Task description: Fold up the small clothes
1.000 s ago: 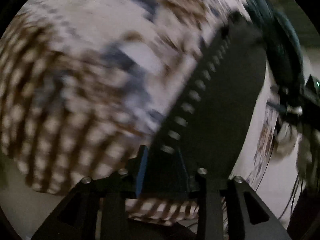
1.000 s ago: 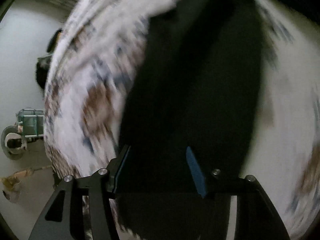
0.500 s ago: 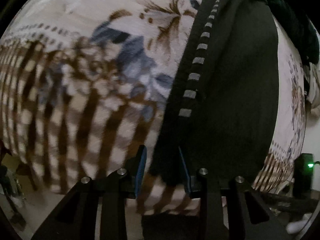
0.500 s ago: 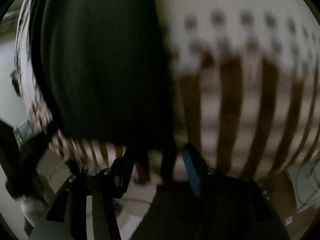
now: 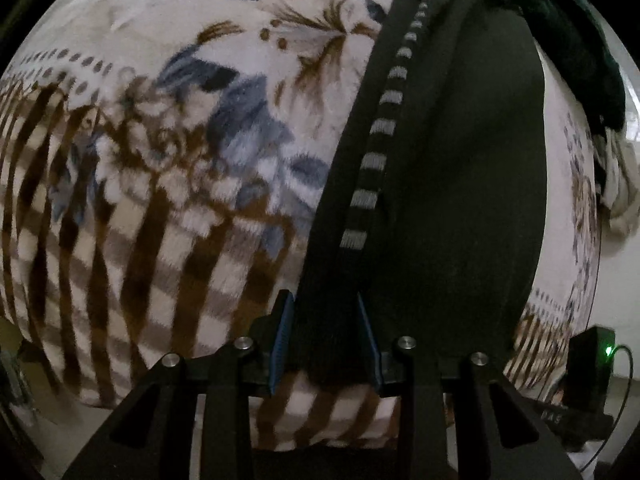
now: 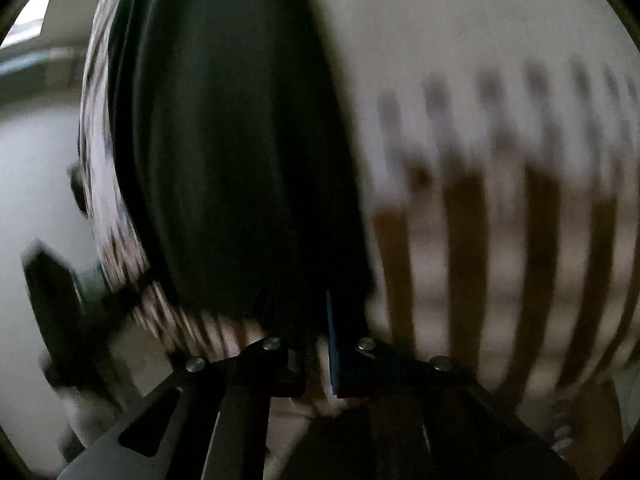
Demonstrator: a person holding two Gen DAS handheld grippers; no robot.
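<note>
A black fabric garment with a grey-dashed stripe point(image 5: 440, 184) lies on a plush floral-and-check blanket point(image 5: 168, 168). The left gripper point(image 5: 326, 336), partly open, straddles its hem. The right gripper point(image 6: 304, 344) is nearly closed, seemingly pinching a corner; blur may hide slippage, which would skew the fold.

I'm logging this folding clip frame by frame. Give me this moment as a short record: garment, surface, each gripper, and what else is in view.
garment: black garment with a grey-dashed stripe, lying flat and elongated
surface: floral and plaid blanket, brown, blue and cream
left gripper: left gripper, fingers astride the garment's near end, a gap on both sides
right gripper: right gripper, at the garment's near edge; view blurred, grip unclear
other: dark green cloth at far right; black box with a green light
</note>
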